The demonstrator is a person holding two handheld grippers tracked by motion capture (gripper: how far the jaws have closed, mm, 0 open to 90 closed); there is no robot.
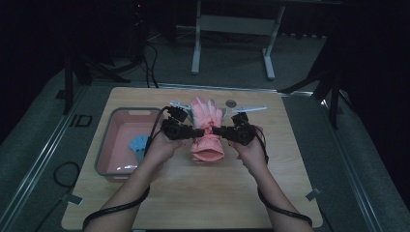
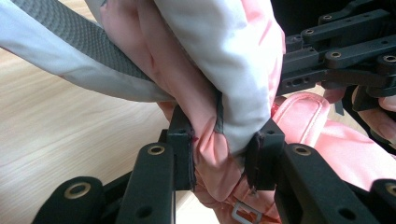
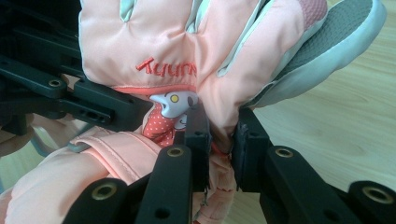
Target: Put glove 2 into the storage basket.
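— Both claws have it: left gripper (image 1: 196, 131) and right gripper (image 1: 218, 129) each pinch a fold at the wrist of the pink glove (image 1: 205, 126), lifted over the middle of the table (image 1: 203, 203).

— How far along?

— Picked up, I'd say, not yet set anywhere (the pink tub (image 1: 107, 145) by the left edge looks a likely home).

— Pointing where?

— Fingers toward the far edge, cuff toward the person; long axis runs near to far.

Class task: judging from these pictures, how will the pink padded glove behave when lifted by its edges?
The pink glove is probably floppy: its fabric bunches where the left tool and right tool pinch it. Likely light, being puffy padding. Unlikely to roll.
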